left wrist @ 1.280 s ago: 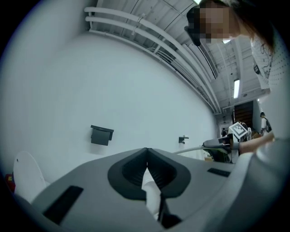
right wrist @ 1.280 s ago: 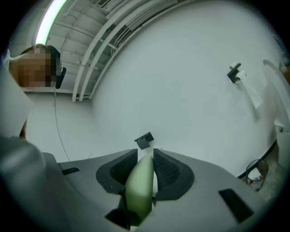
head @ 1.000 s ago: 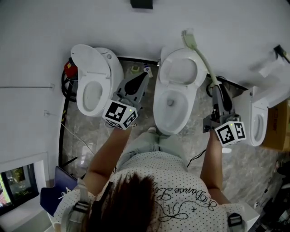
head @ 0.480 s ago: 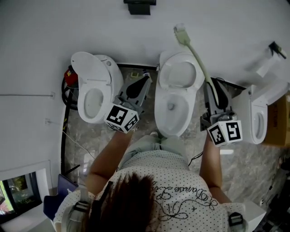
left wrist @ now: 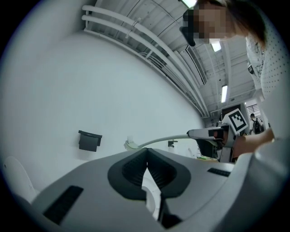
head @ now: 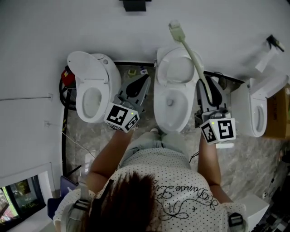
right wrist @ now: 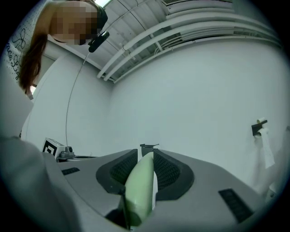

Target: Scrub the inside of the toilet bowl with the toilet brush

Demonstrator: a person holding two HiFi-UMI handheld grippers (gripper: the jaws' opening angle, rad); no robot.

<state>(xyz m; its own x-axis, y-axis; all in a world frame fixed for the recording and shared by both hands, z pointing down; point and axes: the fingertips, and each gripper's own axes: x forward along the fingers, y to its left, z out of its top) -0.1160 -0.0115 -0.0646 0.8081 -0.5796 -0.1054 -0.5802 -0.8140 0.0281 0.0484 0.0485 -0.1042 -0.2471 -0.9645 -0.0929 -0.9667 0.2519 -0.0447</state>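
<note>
The white middle toilet (head: 159, 106) stands open straight ahead of me. My right gripper (head: 205, 86) is beside its right rim, shut on the pale green handle of the toilet brush (head: 192, 52). The handle slants up and left past the bowl's right side. Its brush head (head: 176, 30) hangs in the air against the white wall behind the toilet, outside the bowl. In the right gripper view the green handle (right wrist: 139, 190) fills the gap between the pads of the right gripper (right wrist: 146, 159). My left gripper (head: 144, 78) is shut and empty between the left and middle toilets; the left gripper (left wrist: 147, 164) points at the wall.
A second open toilet (head: 77, 97) stands at the left and a third (head: 247, 106) at the right. A red object (head: 67, 74) sits behind the left toilet. A black box (head: 133, 4) is fixed to the wall. A cardboard box (head: 277, 120) is at the far right.
My right gripper has shifted left toward the middle toilet with the brush; the brush head has moved left and higher against the wall. The left gripper has barely moved.
</note>
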